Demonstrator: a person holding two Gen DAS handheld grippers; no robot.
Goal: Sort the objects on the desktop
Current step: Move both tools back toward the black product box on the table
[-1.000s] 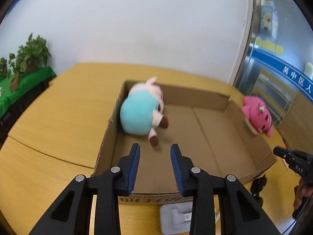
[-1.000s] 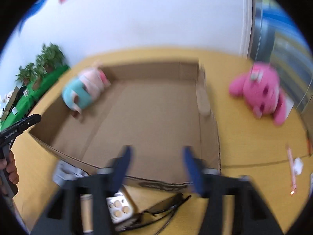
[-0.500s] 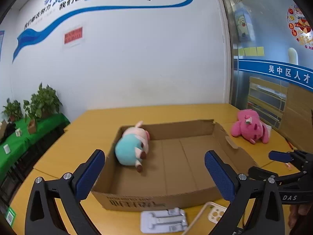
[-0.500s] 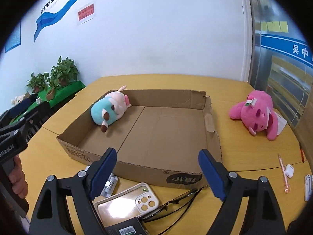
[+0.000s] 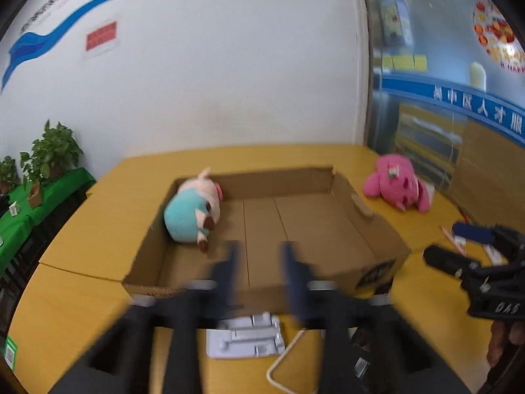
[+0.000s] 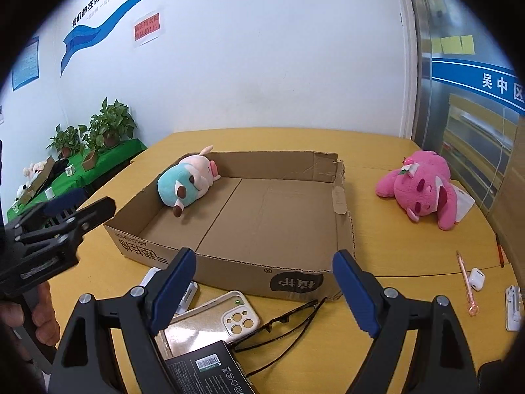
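Over the worktop [image 6: 393, 256], my view:
Left jaws [image 5: 259, 262]: nearly closed, empty.
Right jaws [image 6: 264, 292]: wide, empty.
Risk: glasses [image 6: 285, 321] tangling with phone case [image 6: 226, 315].

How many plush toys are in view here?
2. The teal and pink plush toy lies in the cardboard box's far left corner; the pink plush toy lies on the table right of the box.

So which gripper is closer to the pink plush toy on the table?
Right. The right gripper hangs at the box's near edge on the pink plush toy's side; the left gripper sits farther across.
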